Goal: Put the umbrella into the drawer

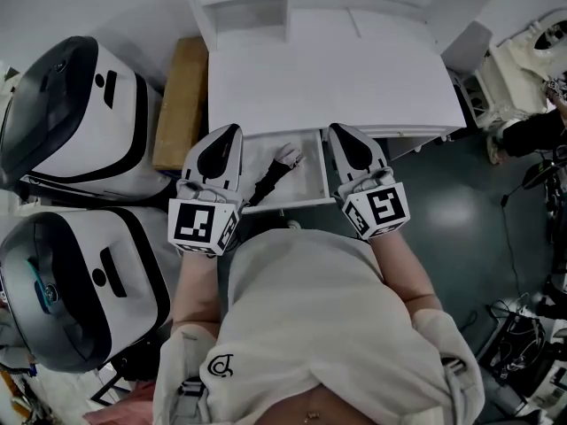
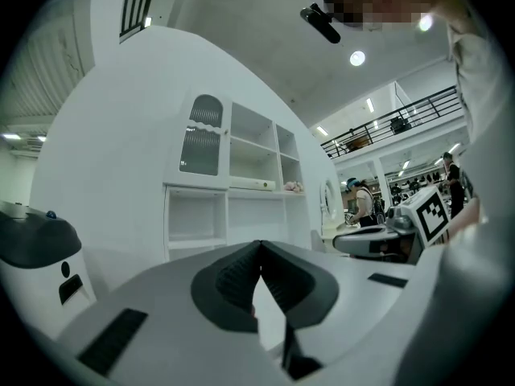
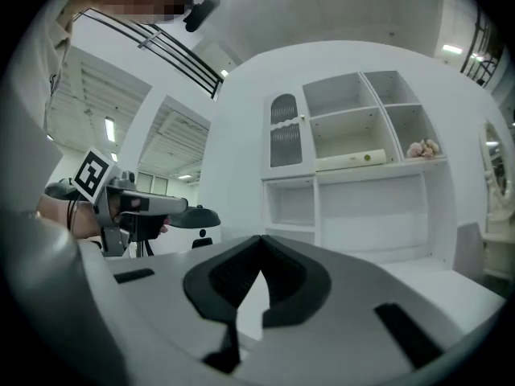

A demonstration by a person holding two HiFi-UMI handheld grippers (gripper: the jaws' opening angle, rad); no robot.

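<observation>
The folded black umbrella lies slantwise inside the open white drawer under the desk front, its pale end toward the back. My left gripper hovers over the drawer's left side, shut and empty. My right gripper hangs above the drawer's right side, also shut with nothing in it. In the left gripper view the jaws meet at their tips and point level at a white shelf unit. The right gripper view shows its jaws closed the same way. The umbrella appears in neither gripper view.
The white desk top stretches beyond the drawer. Two large white-and-black machines stand at the left, with a brown cardboard box beside the desk. A white shelf unit rises at the desk's back. People stand far off.
</observation>
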